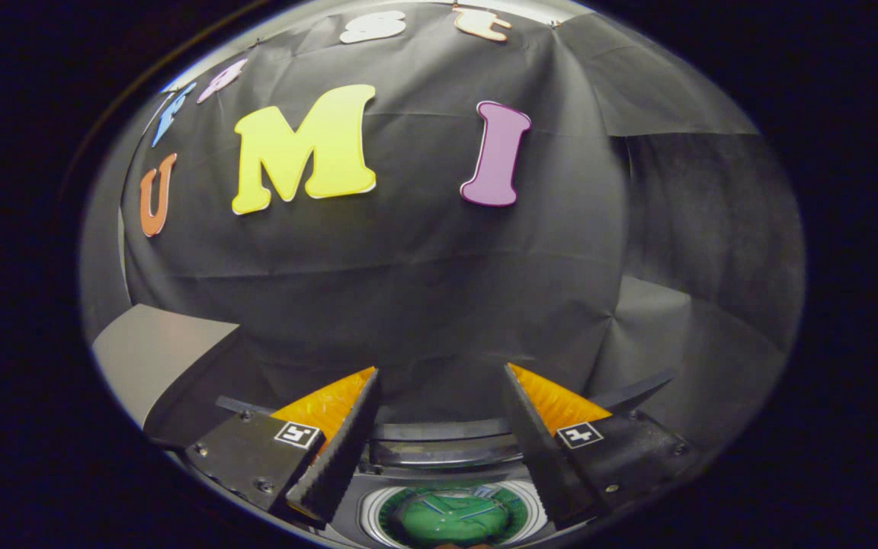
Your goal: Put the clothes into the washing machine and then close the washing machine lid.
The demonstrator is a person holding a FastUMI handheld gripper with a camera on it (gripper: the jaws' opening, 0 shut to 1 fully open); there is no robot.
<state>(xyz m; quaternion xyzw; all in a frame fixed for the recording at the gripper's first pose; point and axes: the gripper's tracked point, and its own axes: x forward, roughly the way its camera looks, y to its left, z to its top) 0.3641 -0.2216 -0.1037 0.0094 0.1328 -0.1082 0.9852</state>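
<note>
Hanging above the washing machine (439, 450), the gripper (443, 381) has its jaws released and spread wide, nothing between them. Below and between the fingers lies the round drum opening, green clothes (450, 517) inside. Beyond the fingers hangs the black cloth wall (424, 305); no legible labels.

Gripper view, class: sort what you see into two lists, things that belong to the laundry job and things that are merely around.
Belongs to the job:
- washing machine, below and between the fingers
- green clothes in its drum
- gripper, fingers apart, holding nothing

Just around:
- black cloth wall
- grey surface beyond the left finger
</note>
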